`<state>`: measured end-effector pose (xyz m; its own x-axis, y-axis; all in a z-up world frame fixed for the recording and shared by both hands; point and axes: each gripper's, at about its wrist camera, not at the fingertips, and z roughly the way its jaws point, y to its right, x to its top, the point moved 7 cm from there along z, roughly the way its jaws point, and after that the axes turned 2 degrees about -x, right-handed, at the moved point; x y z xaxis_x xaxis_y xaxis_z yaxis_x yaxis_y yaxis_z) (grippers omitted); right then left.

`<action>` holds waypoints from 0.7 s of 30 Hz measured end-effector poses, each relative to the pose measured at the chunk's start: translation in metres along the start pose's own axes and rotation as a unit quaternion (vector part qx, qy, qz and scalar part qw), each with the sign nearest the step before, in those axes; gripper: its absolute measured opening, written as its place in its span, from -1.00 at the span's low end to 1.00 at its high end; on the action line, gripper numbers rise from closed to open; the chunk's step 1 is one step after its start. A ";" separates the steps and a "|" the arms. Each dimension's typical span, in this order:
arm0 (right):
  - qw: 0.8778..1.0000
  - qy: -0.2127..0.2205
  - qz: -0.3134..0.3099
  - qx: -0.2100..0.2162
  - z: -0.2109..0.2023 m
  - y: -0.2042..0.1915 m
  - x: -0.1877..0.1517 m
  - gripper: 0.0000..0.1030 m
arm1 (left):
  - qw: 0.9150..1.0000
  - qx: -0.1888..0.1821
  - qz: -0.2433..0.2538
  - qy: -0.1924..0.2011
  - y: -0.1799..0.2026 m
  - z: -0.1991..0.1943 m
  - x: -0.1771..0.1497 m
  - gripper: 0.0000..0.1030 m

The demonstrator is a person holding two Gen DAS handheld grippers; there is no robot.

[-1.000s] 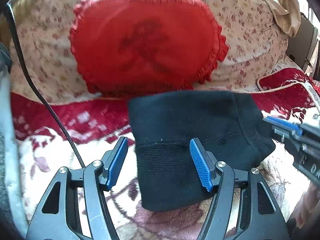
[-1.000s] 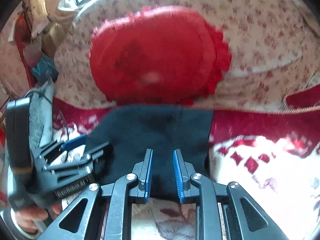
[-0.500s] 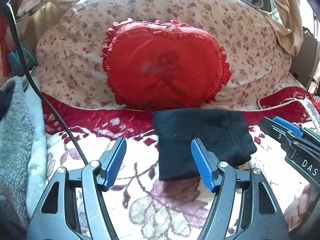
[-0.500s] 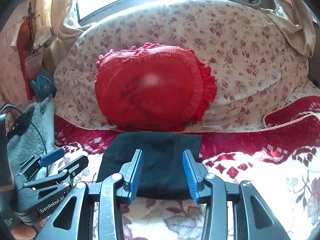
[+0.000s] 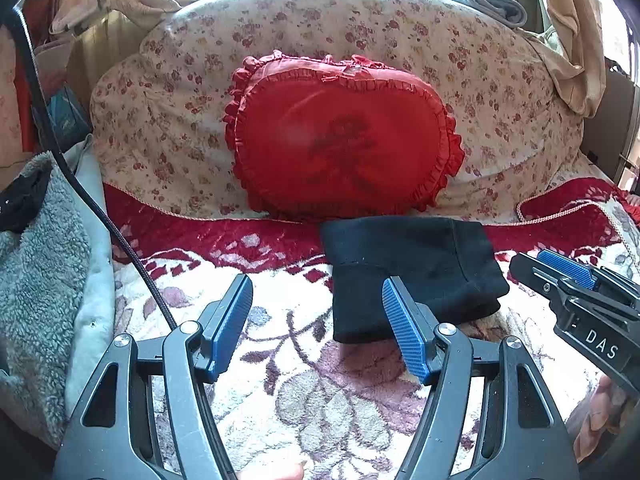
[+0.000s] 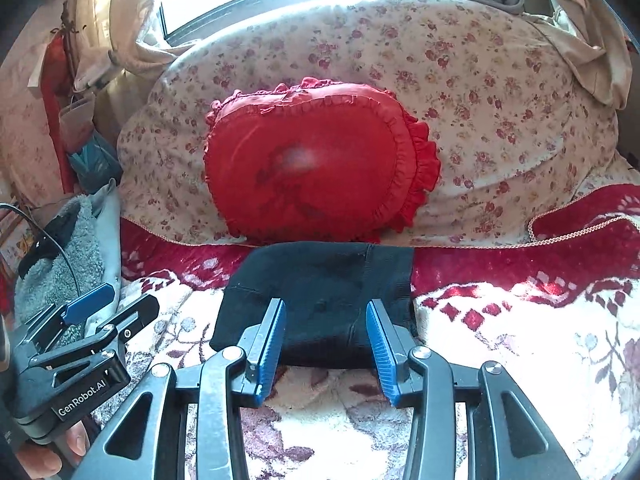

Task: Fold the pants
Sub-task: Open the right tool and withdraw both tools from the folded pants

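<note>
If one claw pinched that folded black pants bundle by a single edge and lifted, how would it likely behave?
The black pants would probably sag and unfold: they look like soft knit, stacked in loose layers on the blanket with nothing holding them. They seem light, so the lift should be easy. Pushed instead, they would likely bunch against the fuzzy pile rather than slide. Both the left claw and right claw are open.

Folded pants point(image 5: 412, 268) on blanket point(image 5: 280, 360), pillow point(image 5: 344, 136) behind, fleece point(image 5: 40, 264) left.
</note>
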<state>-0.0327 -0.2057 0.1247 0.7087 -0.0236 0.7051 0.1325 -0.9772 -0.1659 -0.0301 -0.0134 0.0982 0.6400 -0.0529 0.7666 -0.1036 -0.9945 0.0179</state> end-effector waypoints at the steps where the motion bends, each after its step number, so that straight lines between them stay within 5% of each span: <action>1: 1.000 -0.001 0.001 0.000 0.000 0.000 0.000 -0.22 | 1.000 0.000 -0.001 -0.001 0.000 0.001 -0.001 0.31; 21: 1.000 -0.020 0.009 -0.006 0.013 0.013 -0.009 -0.22 | 1.000 0.001 0.009 -0.012 0.009 0.014 -0.004 0.31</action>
<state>-0.0288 -0.2151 0.1071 0.7379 -0.0337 0.6740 0.1111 -0.9791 -0.1705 -0.0226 -0.0232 0.0866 0.6554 -0.0728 0.7518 -0.1131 -0.9936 0.0024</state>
